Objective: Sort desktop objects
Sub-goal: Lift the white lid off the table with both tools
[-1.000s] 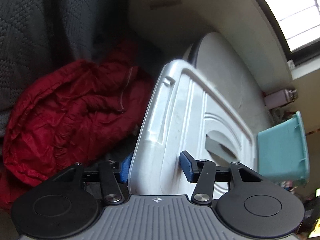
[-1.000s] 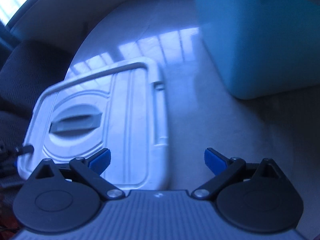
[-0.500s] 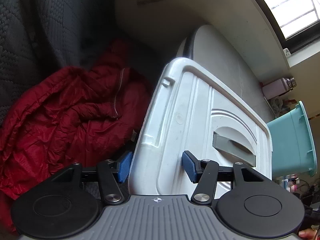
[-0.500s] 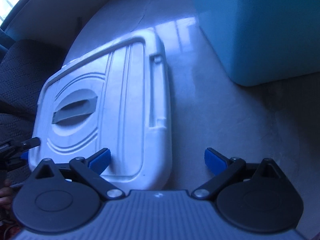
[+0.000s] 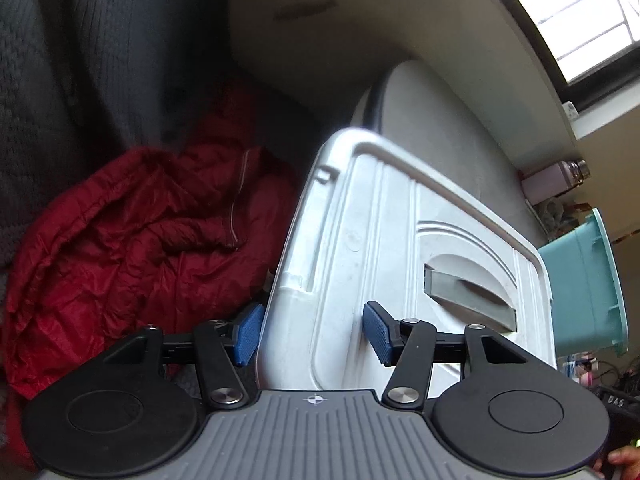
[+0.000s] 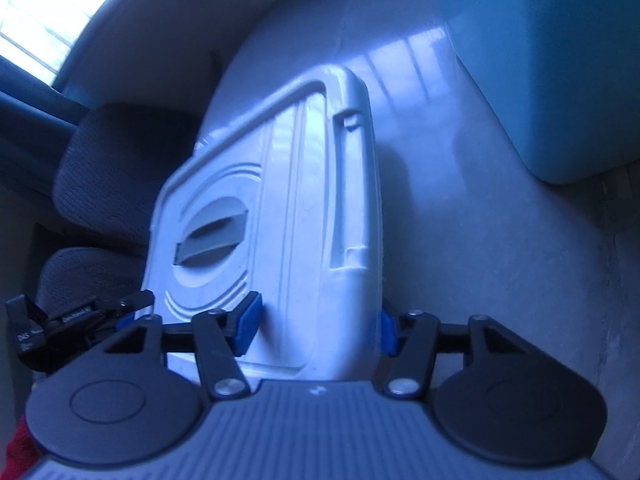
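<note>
A white plastic box lid (image 5: 380, 248) with a grey recessed handle (image 5: 468, 292) lies on the pale tabletop (image 5: 432, 112). My left gripper (image 5: 312, 334) is shut on the lid's near left edge, one blue pad on top and one under the rim. The lid also shows in the right wrist view (image 6: 280, 216). My right gripper (image 6: 316, 326) is shut on its near right corner, with the pads against both sides. The left gripper's fingers (image 6: 80, 314) show at the lid's far left edge. A teal bin (image 6: 552, 60) stands to the right.
A red quilted jacket (image 5: 132, 240) lies on a dark grey seat (image 5: 80, 60) left of the table. The teal bin (image 5: 580, 284) lies beyond the lid's right end. A pink flask (image 5: 556, 176) stands at the back right under a window (image 5: 580, 12).
My right gripper has moved left and closed onto the lid's right corner; it was open before. The lid has swung and tilted. My left gripper has kept its hold.
</note>
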Tool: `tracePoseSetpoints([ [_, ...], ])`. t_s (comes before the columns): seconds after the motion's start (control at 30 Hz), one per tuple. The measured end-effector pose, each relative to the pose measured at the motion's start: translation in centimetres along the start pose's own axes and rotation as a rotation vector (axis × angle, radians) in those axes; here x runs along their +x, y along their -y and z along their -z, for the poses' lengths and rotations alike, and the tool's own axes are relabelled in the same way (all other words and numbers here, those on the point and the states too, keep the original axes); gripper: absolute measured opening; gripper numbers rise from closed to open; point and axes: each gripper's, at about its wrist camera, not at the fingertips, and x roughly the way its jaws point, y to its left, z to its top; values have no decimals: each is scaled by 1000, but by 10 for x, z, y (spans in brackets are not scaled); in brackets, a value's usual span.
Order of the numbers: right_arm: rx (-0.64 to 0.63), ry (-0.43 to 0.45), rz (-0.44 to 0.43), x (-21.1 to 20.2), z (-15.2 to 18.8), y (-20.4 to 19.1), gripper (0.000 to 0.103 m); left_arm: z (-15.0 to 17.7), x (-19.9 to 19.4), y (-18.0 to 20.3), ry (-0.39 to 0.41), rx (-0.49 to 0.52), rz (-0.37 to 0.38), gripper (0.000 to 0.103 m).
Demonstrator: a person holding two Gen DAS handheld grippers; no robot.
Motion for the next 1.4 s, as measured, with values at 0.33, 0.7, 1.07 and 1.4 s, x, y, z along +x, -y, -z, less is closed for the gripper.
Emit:
tracePoseSetpoints([
  [0.33, -96, 84, 8, -32, 7, -12, 56, 4, -29, 21, 47, 52, 7, 54],
  [0.7, -122, 186, -24, -71, 23, -5, 55, 25, -68, 34, 96, 101, 35, 52],
  [1.07, -141, 282, -83, -108, 53, 9, 55, 48, -109, 68, 176, 173, 54, 47],
  [1.4, -180, 311, -146, -155, 65, 51, 54, 100, -126, 130, 255, 209, 23, 47],
])
